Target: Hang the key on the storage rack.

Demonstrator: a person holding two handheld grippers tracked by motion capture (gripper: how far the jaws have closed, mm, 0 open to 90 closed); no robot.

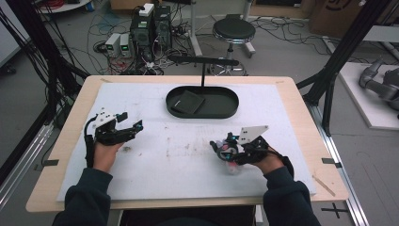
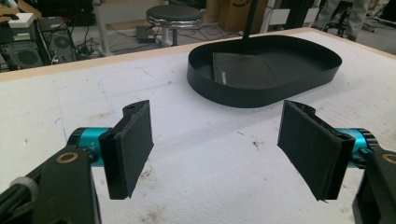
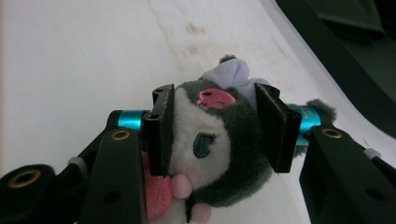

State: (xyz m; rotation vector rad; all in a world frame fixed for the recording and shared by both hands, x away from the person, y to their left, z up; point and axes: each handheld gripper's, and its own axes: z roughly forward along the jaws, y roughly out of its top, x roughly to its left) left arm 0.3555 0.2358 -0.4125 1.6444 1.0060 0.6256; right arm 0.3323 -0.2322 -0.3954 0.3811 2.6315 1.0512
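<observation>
Plush fabric is bulging between the jaws of the right gripper (image 3: 214, 133), which is pinching a small stuffed toy (image 3: 219, 140) by the sides of its head. In the right gripper view the toy is showing a dark grey hood around a white face, a pink skull mark on the forehead, a pale lilac bow (image 3: 233, 74) behind the head and a pink body hanging low at the bottom edge. Its face is turning toward the camera, the top of the head is pointing away along the jaws toward the black tray (image 3: 327, 56), and so its long axis is running roughly in line with the jaws, though the lower body is too cut off to be sure.

In the high view the right gripper (image 1: 225, 148) is sitting over the right front part of the white mat (image 1: 188, 155), with the toy (image 1: 227, 153) showing as a small dark and pink lump at its tip; whether it is touching the mat I cannot tell.

The left gripper (image 2: 217, 144) is hovering with its jaws spread wide and nothing between them, aiming across the mat toward the oval black tray (image 2: 261, 91). A flat dark square pad (image 2: 243, 70) is lying inside that tray, and a thin black post (image 2: 250, 18) is rising from it. In the high view the left gripper (image 1: 129, 122) is resting at the left side of the mat, well apart from the right one.
</observation>
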